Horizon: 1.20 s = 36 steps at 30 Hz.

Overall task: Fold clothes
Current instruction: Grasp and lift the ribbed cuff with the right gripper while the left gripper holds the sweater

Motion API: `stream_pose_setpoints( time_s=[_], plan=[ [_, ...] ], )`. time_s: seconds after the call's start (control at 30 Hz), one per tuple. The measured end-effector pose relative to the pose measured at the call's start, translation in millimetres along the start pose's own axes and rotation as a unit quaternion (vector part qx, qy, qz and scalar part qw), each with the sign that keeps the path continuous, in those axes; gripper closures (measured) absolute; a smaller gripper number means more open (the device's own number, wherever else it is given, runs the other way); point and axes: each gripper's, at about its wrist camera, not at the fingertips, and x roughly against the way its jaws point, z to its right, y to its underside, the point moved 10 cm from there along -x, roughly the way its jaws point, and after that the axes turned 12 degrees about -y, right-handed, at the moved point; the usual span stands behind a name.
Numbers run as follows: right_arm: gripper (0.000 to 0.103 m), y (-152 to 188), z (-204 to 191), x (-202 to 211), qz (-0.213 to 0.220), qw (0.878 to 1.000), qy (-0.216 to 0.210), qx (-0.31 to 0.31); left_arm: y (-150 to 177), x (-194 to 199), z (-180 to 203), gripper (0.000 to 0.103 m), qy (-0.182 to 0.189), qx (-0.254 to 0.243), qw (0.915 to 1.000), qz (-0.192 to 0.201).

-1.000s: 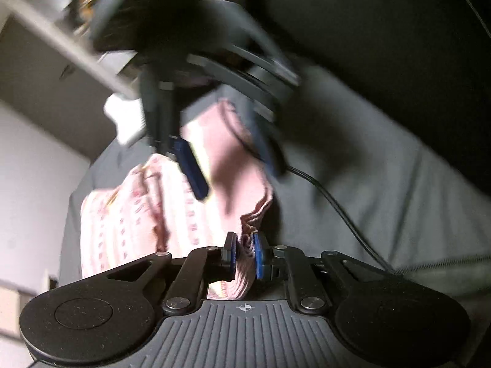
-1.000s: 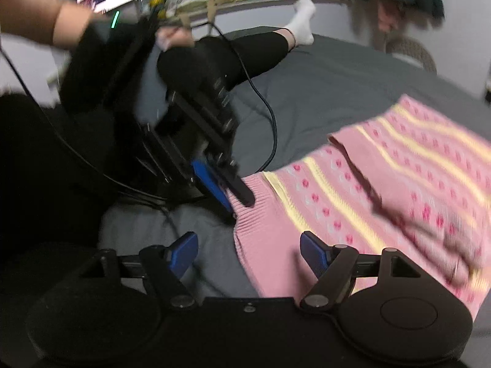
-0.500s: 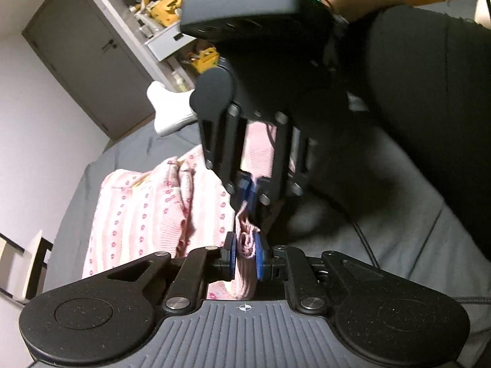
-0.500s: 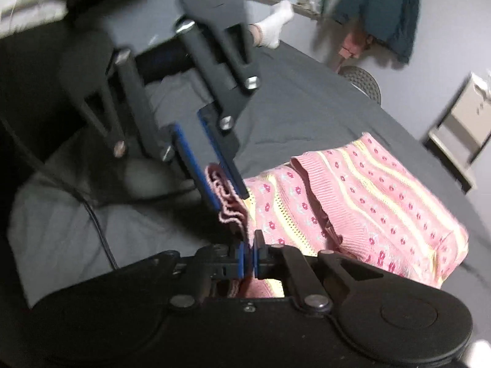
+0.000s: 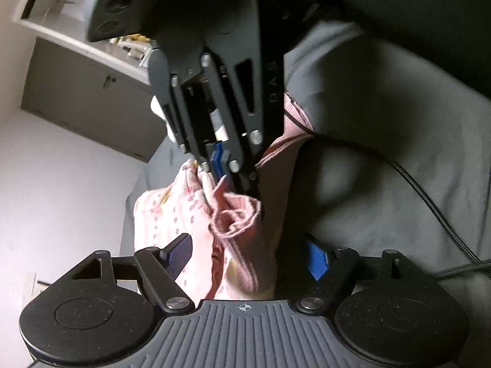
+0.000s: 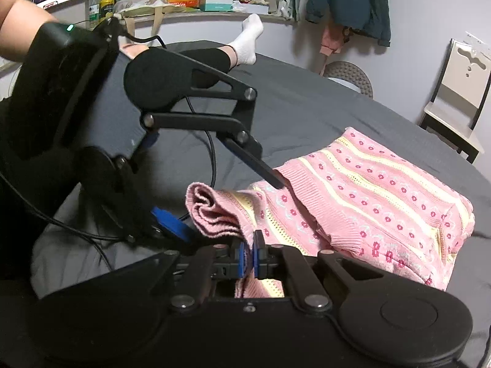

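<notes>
- A pink knitted sweater (image 6: 362,202), with pale yellow stripes and small red flower dots, lies on a dark grey bedsheet (image 6: 307,113); most of it is spread flat toward the right of the right wrist view.
- Its ribbed pink hem is bunched into a soft roll at the near end, raised off the sheet.
- The right gripper (image 6: 249,259) has its two blue pads pressed together on that ribbed edge, so cloth passes between them and hangs below.
- In the left wrist view the same gripper (image 5: 219,165) comes down from above, its blue pads closed on a gathered fold of the sweater (image 5: 239,224).
- The left gripper (image 5: 248,257) stands spread wide, a blue pad on either side of the bunched knit; the cloth sits between the fingers and neither pad clamps it.
- From the right wrist view the left gripper (image 6: 233,205) reaches in from the left, its upper finger tip resting at the ribbed band and its lower blue pad just beside the roll.
- A black cable (image 6: 211,153) runs over the sheet behind the left gripper.
- A leg in dark trousers with a white sock (image 6: 248,43) rests on the bed farther back.
- Beyond it, a shelf (image 6: 214,15) carries boxes and clutter, a teal jacket (image 6: 349,3) hangs on the wall, and a pale chair (image 6: 457,92) stands at the right.
</notes>
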Motion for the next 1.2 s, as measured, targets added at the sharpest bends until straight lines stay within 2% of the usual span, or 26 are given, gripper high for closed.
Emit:
stream_pose_setpoints(
  time_s=[0.07, 0.1, 0.13, 0.17, 0.27, 0.33, 0.37, 0.4, 0.53, 0.67, 0.77, 0.8, 0.87, 0.93, 1.03, 1.13, 1.2],
  plan=[
    [0.097, -1, 3, 1, 0.002, 1.000, 0.002, -0.003, -3, -4, -2, 0.063, 0.014, 0.012, 0.9998, -0.002],
    [0.097, 0, 2, 2, 0.003, 1.000, 0.001, -0.006, -3, -7, -3, 0.072, 0.018, 0.018, 0.9996, -0.008],
    [0.097, 2, 1, 2, 0.004, 1.000, 0.001, -0.009, -2, -10, -5, 0.087, 0.028, 0.029, 0.9991, -0.017],
    [0.097, 3, 0, 3, 0.005, 1.000, 0.000, -0.012, -2, -13, -8, 0.091, 0.034, 0.042, 0.9982, -0.025],
    [0.094, 10, 2, 4, 0.001, 1.000, 0.020, -0.016, -1, -18, -22, 0.093, 0.040, 0.098, 0.9938, -0.034],
    [0.068, 18, 4, 6, -0.007, 0.999, 0.047, -0.026, 0, -20, -35, 0.093, 0.040, 0.153, 0.9868, -0.036],
    [0.043, 22, 4, 6, -0.009, 0.998, 0.065, -0.025, 0, -20, -41, 0.093, 0.036, 0.174, 0.9835, -0.035],
    [0.031, 27, 3, 6, -0.014, 0.996, 0.082, -0.019, 1, -21, -47, 0.093, 0.032, 0.195, 0.9797, -0.033],
    [0.030, 36, -8, -9, -0.062, 0.987, 0.139, 0.043, 4, -20, -67, 0.093, 0.017, 0.259, 0.9654, -0.024],
    [0.030, 35, -11, -25, -0.101, 0.968, 0.206, 0.102, 9, -21, -81, 0.093, -0.005, 0.307, 0.9514, -0.019],
    [0.039, 43, -1, -23, -0.144, 0.951, 0.249, 0.114, 20, -27, -91, 0.093, -0.018, 0.336, 0.9417, -0.015],
    [0.052, 45, 2, -22, -0.158, 0.944, 0.263, 0.117, 25, -29, -93, 0.093, -0.023, 0.344, 0.9388, -0.014],
    [0.061, 52, 8, -18, -0.191, 0.929, 0.290, 0.126, 33, -33, -94, 0.093, -0.027, 0.363, 0.9313, -0.012],
    [0.061, 57, 11, -12, -0.221, 0.913, 0.311, 0.146, 38, -35, -95, 0.093, -0.030, 0.377, 0.9258, -0.009],
    [0.061, 64, 13, -6, -0.265, 0.888, 0.334, 0.171, 40, -45, -96, 0.093, -0.032, 0.386, 0.9221, -0.004],
    [0.064, 71, 12, 1, -0.294, 0.876, 0.338, 0.179, 44, -43, -98, 0.093, -0.032, 0.394, 0.9186, 0.001],
    [0.077, 69, 10, 6, -0.296, 0.876, 0.338, 0.176, 45, -42, -97, 0.093, -0.032, 0.401, 0.9155, 0.004]
  ],
)
